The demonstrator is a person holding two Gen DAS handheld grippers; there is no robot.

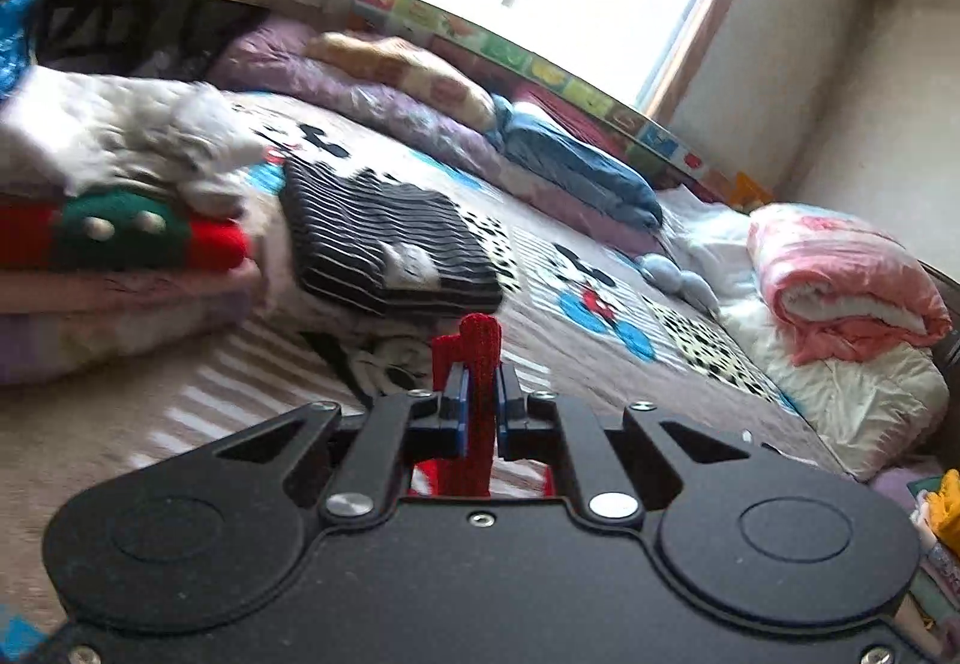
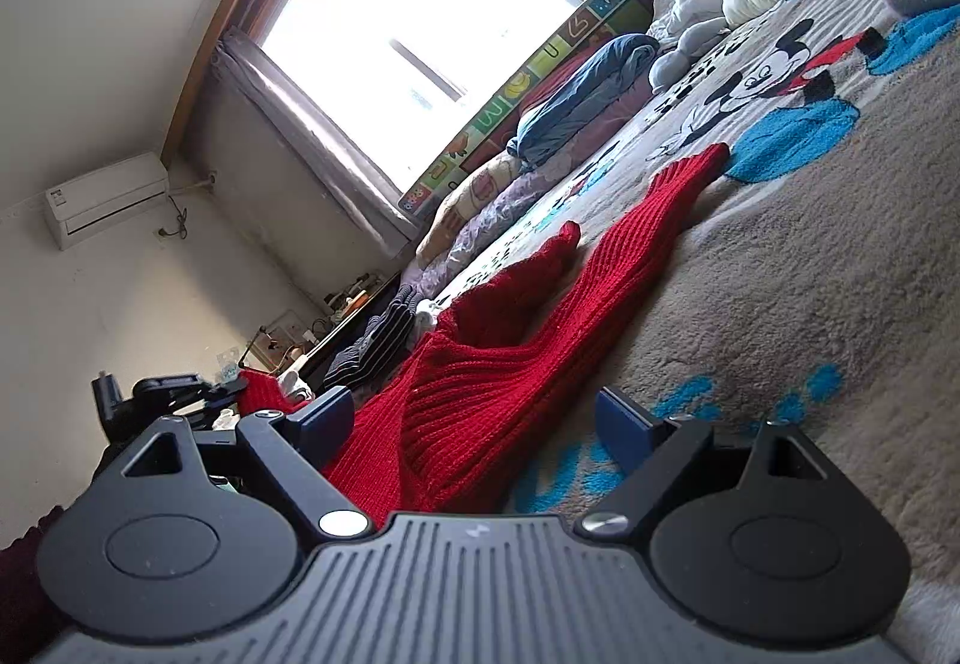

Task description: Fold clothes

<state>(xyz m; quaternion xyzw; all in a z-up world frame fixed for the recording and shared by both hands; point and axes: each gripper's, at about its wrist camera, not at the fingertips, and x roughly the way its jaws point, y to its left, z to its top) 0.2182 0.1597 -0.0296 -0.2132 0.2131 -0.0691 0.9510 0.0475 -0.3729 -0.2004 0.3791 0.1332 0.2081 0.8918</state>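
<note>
Between the blue pads of the left gripper [image 1: 480, 394] stands a pinched strip of the red knit sweater [image 2: 480, 394], its jaws clenched on it. Ahead of those tongs a striped folded garment [image 1: 390, 238] lies on the cartoon-print blanket [image 1: 600, 316], with a stack of folded clothes [image 1: 120, 244] further left. The right gripper [image 2: 486, 424] is released, its fingers spread either side of the sweater, which stretches forward across the blanket.
</note>
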